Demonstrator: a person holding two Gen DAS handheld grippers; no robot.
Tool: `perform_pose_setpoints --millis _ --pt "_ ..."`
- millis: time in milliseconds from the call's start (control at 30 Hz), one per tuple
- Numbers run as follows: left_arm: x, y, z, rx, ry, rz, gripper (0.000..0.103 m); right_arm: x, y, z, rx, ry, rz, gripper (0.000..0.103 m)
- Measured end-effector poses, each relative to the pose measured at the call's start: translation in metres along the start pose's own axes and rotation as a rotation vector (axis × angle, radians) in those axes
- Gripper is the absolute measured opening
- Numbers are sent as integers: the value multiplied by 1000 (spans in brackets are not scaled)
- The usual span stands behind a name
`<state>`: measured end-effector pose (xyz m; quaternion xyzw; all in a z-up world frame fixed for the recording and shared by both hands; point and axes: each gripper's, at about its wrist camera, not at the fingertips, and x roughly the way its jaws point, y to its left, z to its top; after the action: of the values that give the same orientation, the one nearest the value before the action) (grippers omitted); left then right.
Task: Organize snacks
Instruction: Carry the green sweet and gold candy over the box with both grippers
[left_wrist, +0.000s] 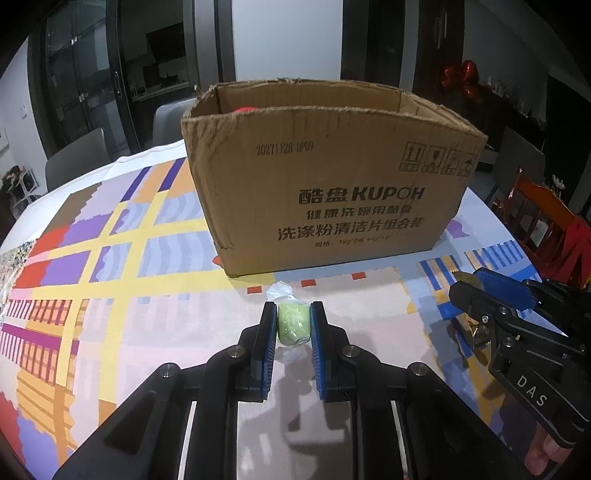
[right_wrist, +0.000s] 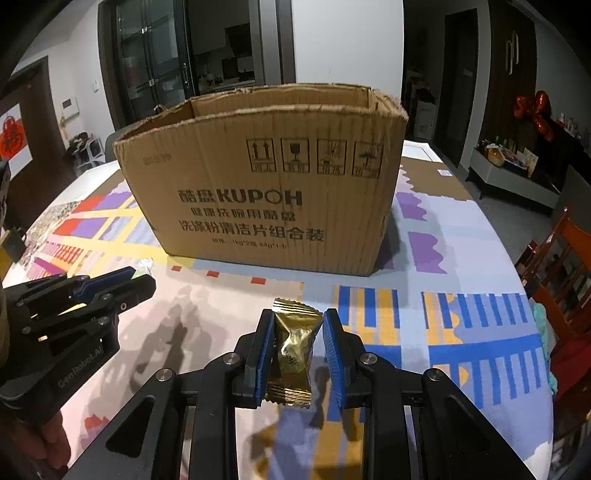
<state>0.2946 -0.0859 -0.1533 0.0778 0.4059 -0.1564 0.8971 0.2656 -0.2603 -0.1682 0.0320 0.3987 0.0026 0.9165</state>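
Left gripper (left_wrist: 293, 325) has its jaws pinching a pale green clear-wrapped candy (left_wrist: 293, 323). Right gripper (right_wrist: 298, 339) jaws clamp a gold foil snack packet (right_wrist: 293, 350). Open brown cardboard box (left_wrist: 332, 184) sits on the desk ahead.

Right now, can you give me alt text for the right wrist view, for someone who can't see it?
The right gripper is shut on a gold-wrapped snack, held above a colourful patterned tablecloth. An open cardboard box stands just behind it, and the left gripper shows at the left edge.
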Motion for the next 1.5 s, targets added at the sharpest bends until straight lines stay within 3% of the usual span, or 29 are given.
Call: perform_pose_setpoints --millis 467,1500 --pt "-28 -7 9 9 -44 5 19 -31 -3 10 9 -53 0 28" --pt "-82 -18 69 19 -167 20 19 -95 -15 70 7 -216 2 28"
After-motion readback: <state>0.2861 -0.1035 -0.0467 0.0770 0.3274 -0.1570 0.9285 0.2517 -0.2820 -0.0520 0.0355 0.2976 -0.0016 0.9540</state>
